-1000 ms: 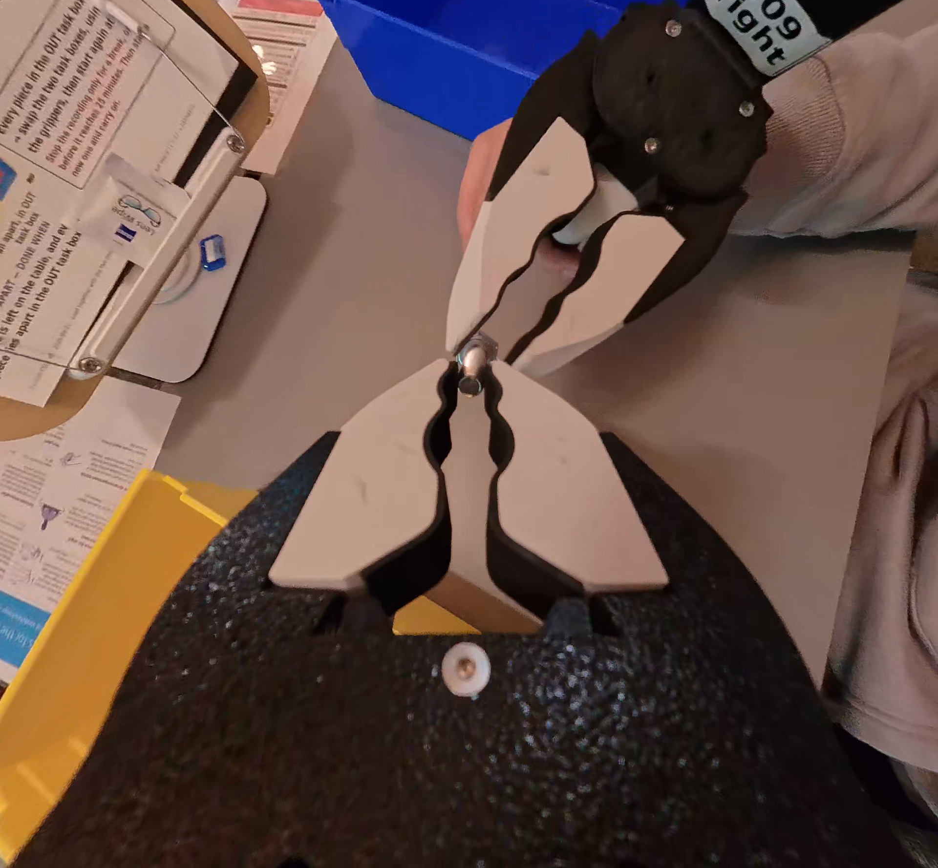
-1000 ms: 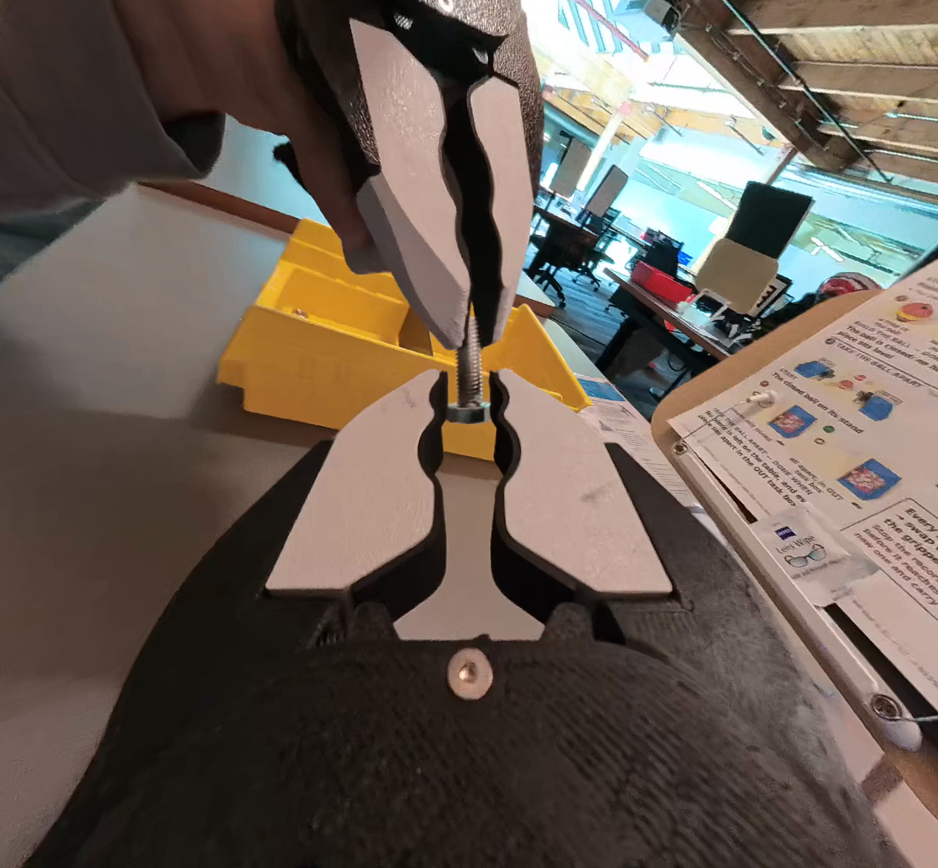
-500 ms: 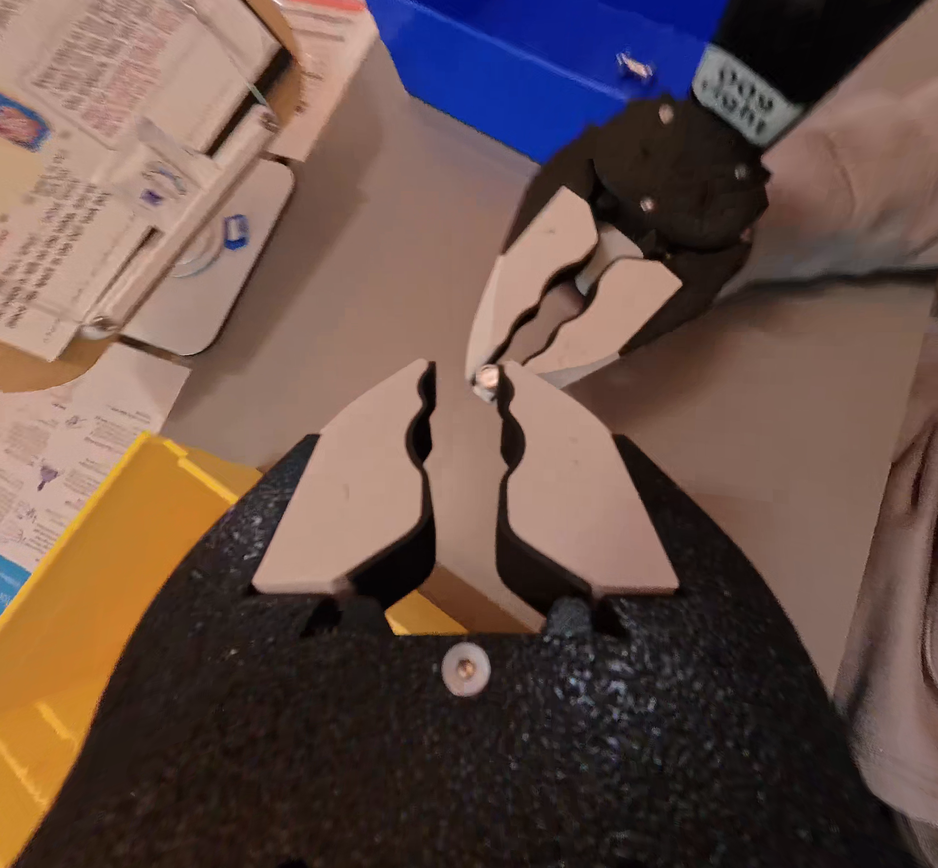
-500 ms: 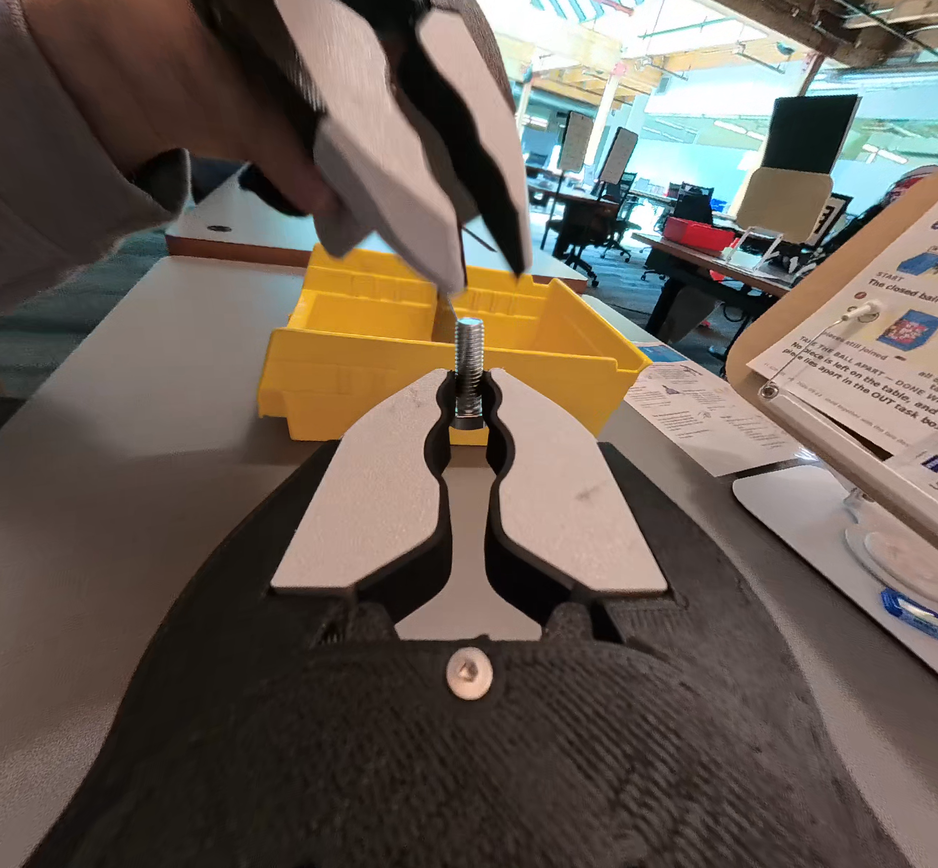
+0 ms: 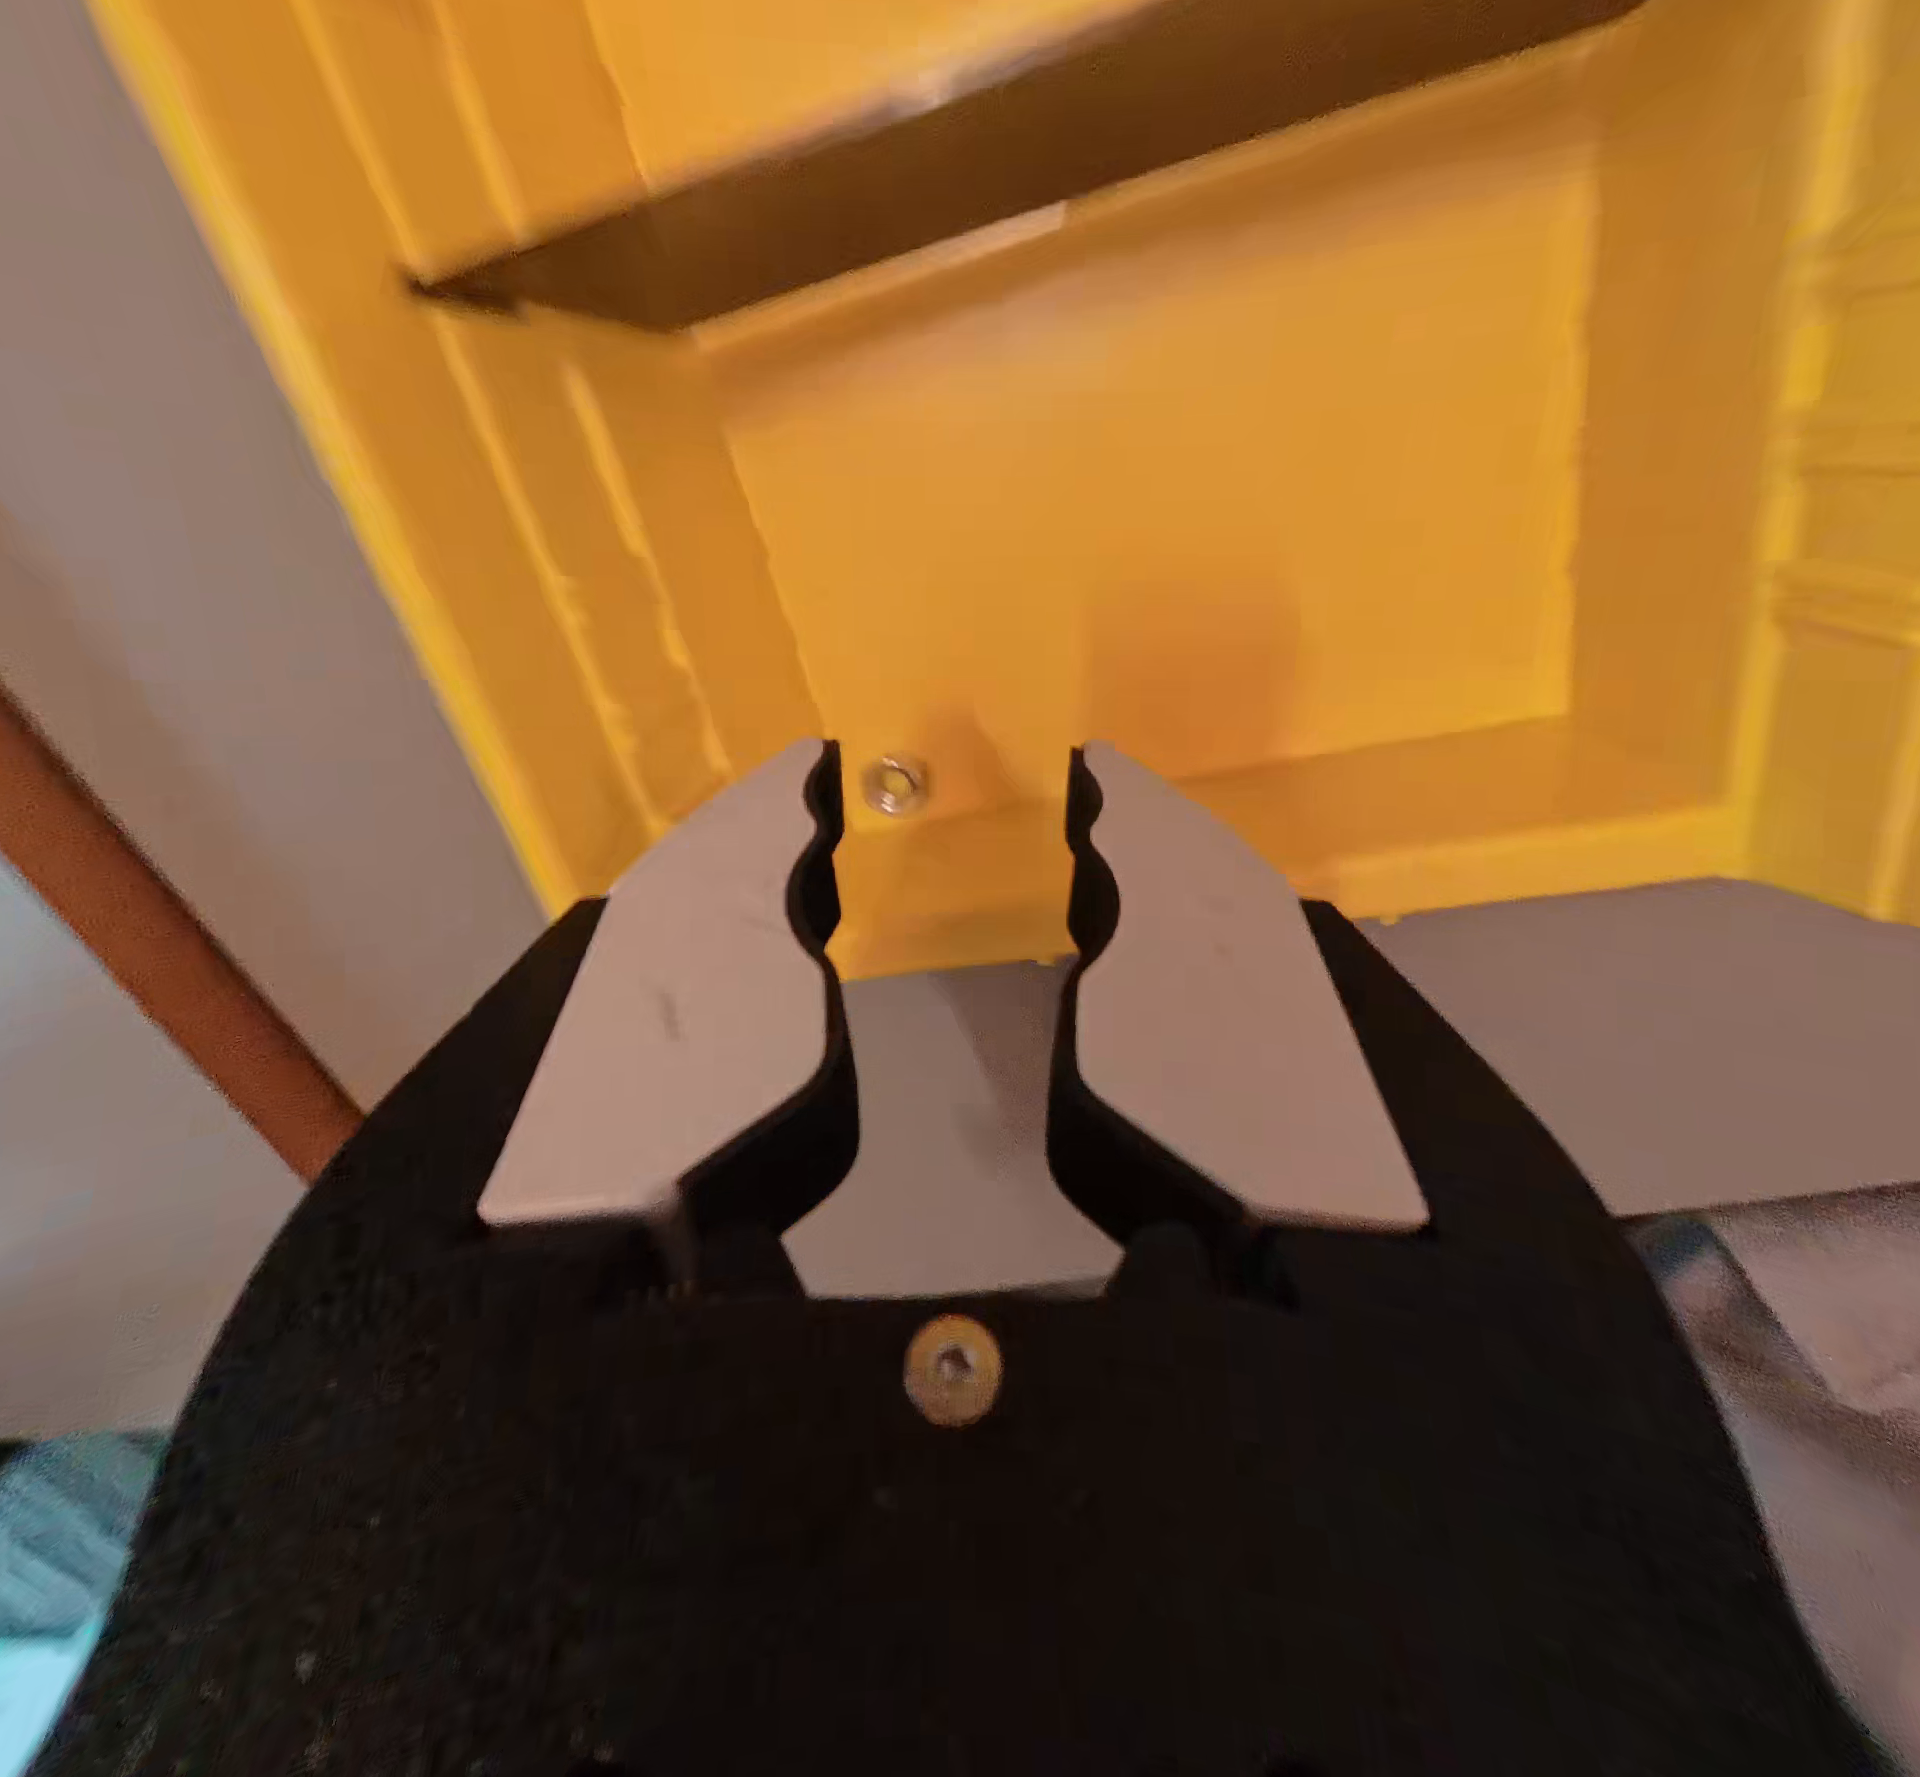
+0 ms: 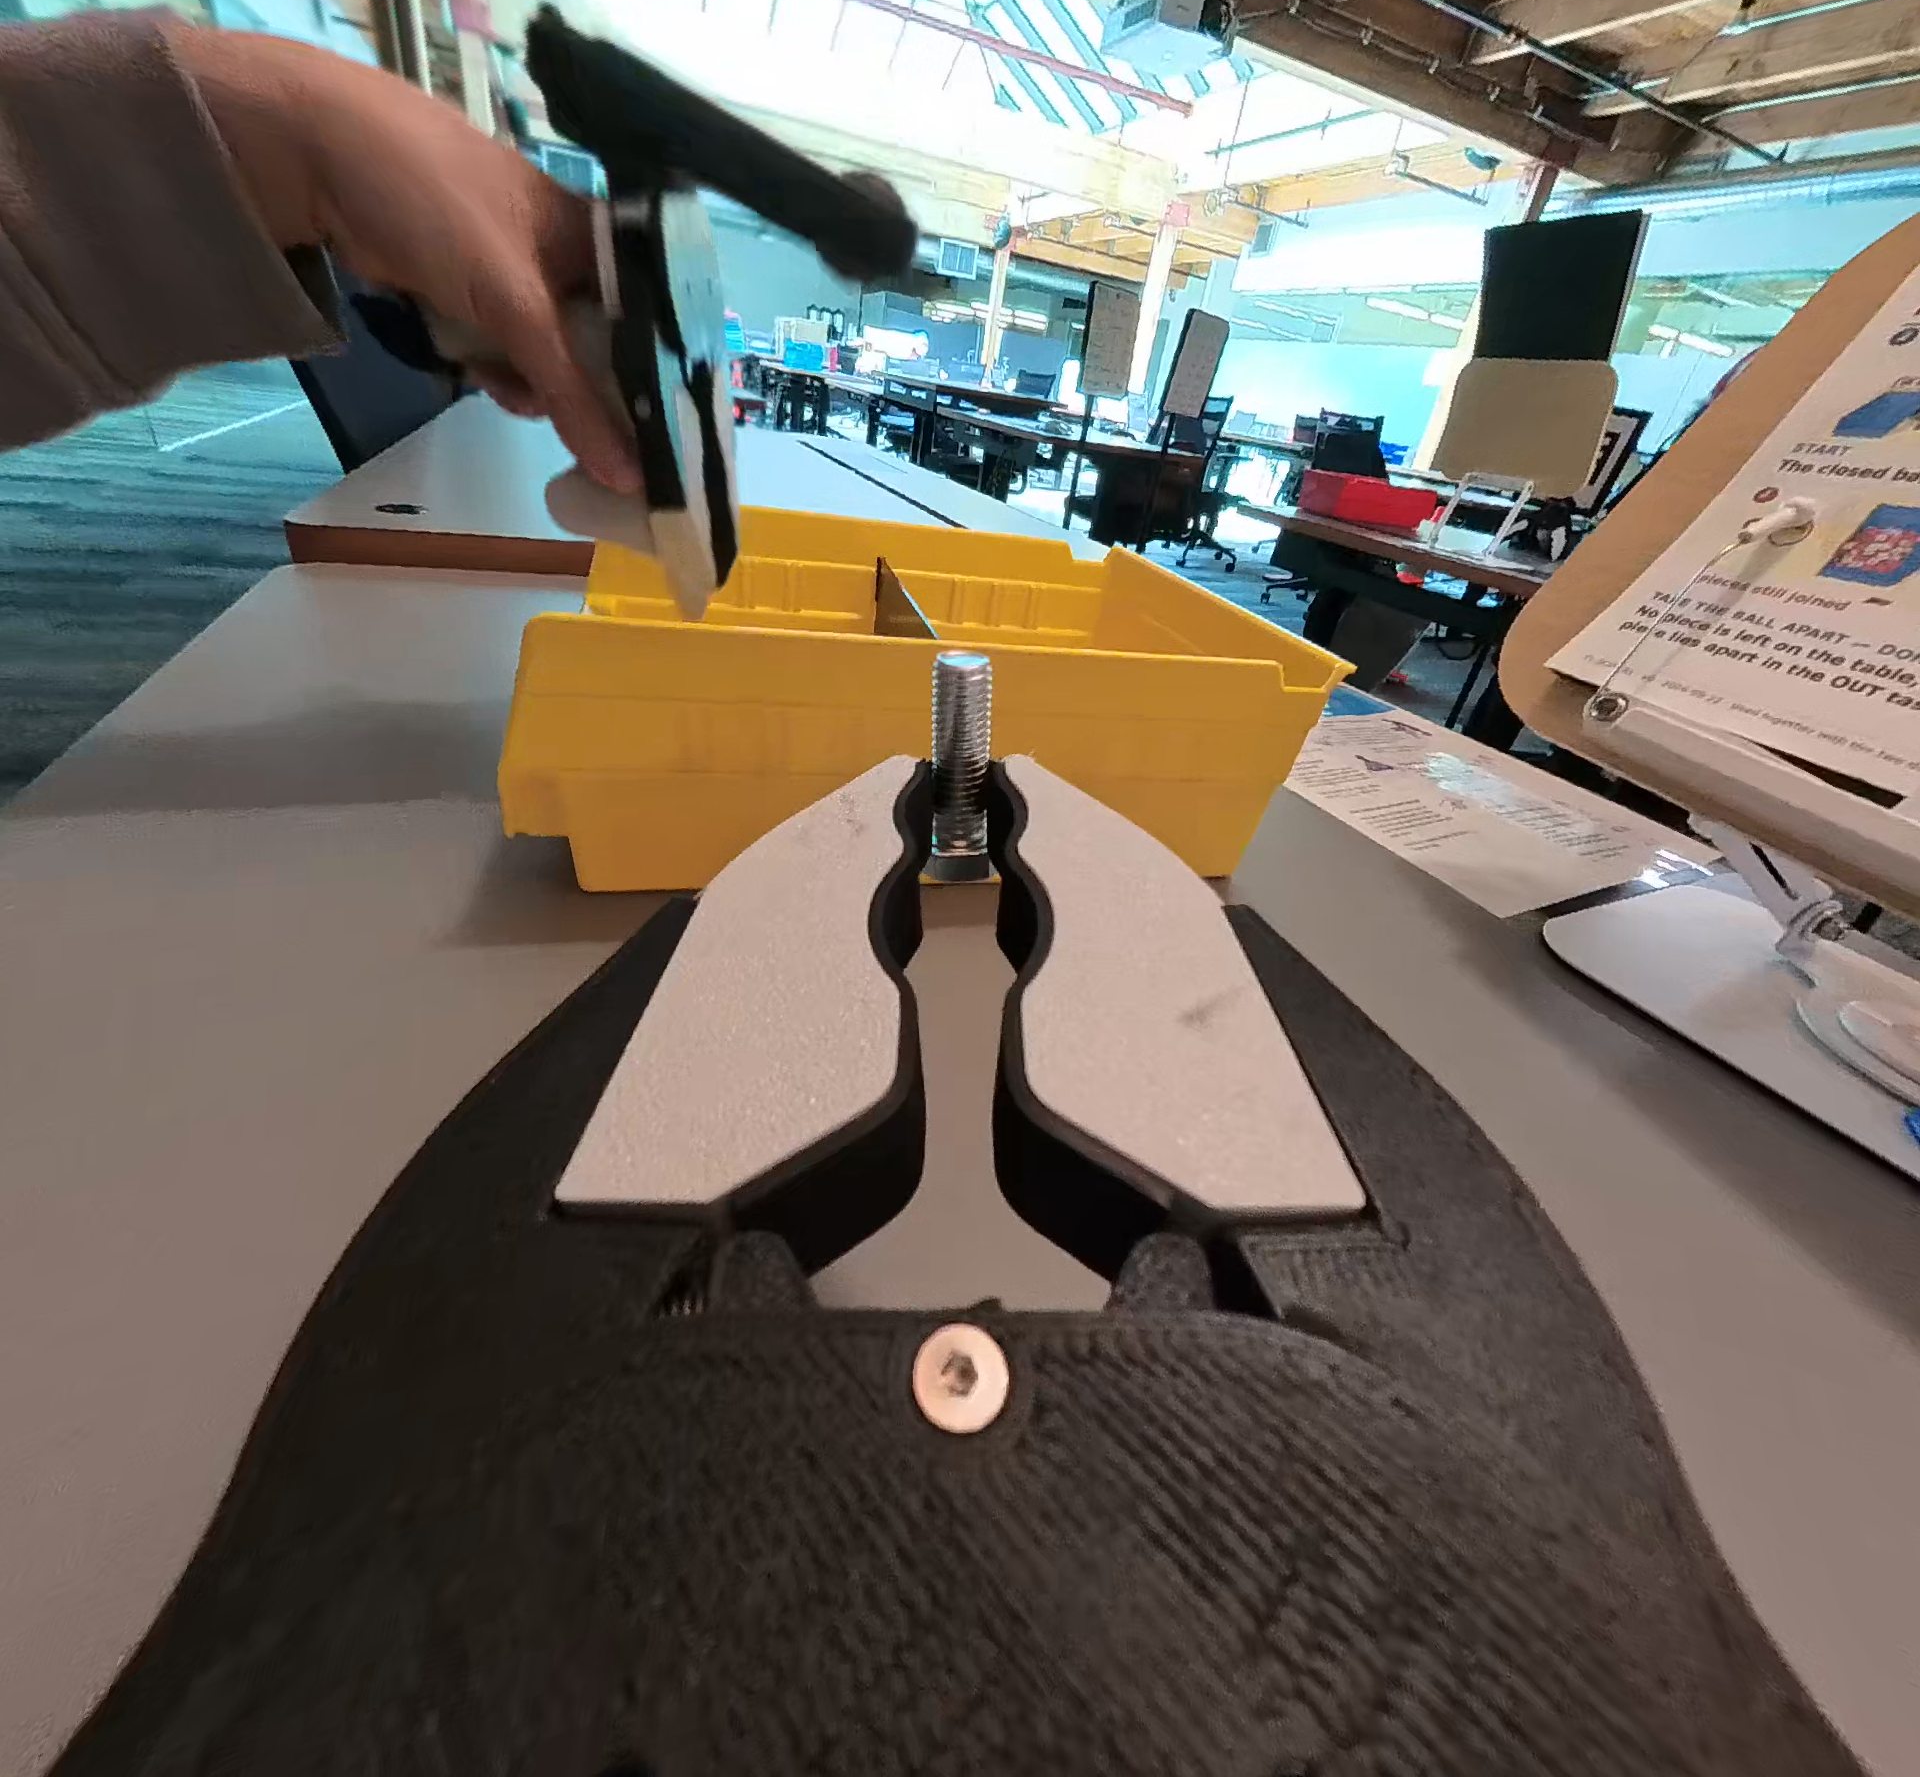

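Note:
My right gripper (image 6: 958,777) is shut on a silver threaded bolt (image 6: 960,730) and holds it upright, thread up, above the grey table. My left gripper (image 5: 953,761) is open over the near compartment of a yellow bin (image 5: 1247,501). A small silver nut (image 5: 895,785) lies on the bin floor between the open fingers, close to the left fingertip (image 5: 800,782), with neither pad on it. In the right wrist view the left gripper (image 6: 686,522) hangs point-down over the yellow bin (image 6: 883,740), held by a hand.
A dark divider (image 5: 935,158) splits the bin into compartments. A board with instruction sheets on a white stand (image 6: 1766,605) is at the right. Printed sheets (image 6: 1455,792) lie on the grey table (image 6: 260,948) beside the bin. A brown table edge (image 5: 156,896) runs at the left. The small silver nut (image 5: 895,785) lies some 8 cm from my left tips, 30 cm from my right tips.
The left gripper came away from the bolt, moved over the yellow bin and opened; a nut now lies on the bin floor. The right gripper kept its hold on the bolt and drew back.

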{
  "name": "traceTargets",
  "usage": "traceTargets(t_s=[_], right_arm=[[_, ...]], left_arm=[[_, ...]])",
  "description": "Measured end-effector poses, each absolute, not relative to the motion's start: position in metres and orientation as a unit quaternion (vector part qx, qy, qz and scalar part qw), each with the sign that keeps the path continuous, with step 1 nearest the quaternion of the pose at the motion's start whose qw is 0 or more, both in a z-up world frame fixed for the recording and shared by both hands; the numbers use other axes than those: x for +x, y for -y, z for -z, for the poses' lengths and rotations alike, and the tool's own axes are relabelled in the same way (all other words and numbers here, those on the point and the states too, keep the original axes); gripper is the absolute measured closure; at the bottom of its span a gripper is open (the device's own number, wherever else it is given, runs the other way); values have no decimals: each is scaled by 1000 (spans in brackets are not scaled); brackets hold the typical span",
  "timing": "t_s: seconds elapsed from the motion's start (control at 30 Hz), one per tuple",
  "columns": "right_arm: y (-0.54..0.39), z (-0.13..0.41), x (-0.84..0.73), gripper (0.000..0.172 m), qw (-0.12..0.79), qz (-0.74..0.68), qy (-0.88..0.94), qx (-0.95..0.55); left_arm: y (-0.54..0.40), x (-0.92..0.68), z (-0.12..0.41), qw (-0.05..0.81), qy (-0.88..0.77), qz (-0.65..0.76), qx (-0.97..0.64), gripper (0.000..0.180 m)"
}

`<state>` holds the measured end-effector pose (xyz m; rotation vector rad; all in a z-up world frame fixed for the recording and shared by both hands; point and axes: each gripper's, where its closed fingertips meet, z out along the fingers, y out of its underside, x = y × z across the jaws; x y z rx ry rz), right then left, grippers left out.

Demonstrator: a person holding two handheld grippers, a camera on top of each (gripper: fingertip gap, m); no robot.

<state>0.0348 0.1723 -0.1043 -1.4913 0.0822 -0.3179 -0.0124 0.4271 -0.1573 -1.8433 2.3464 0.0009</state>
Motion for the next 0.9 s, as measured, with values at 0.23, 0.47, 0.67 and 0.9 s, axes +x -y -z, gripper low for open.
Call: traceTargets(t_s=[0.23, 0.47, 0.67, 0.9], right_arm=[[-167, 102, 34, 163, 730, 146, -37, -667], [-169, 103, 29, 163, 727, 148, -19, -670], [-169, 103, 27, 163, 728, 146, -14, -670], [-169, 103, 26, 163, 731, 138, -12, -669]], left_arm=[[-452, -26, 197, 38, -706, -113, -698, 146], [-455, -35, 207, 1, -670, -170, -723, 154], [-450, -38, 212, -47, -654, -177, -734, 164], [-451, -37, 216, -76, -642, -197, -737, 165]])
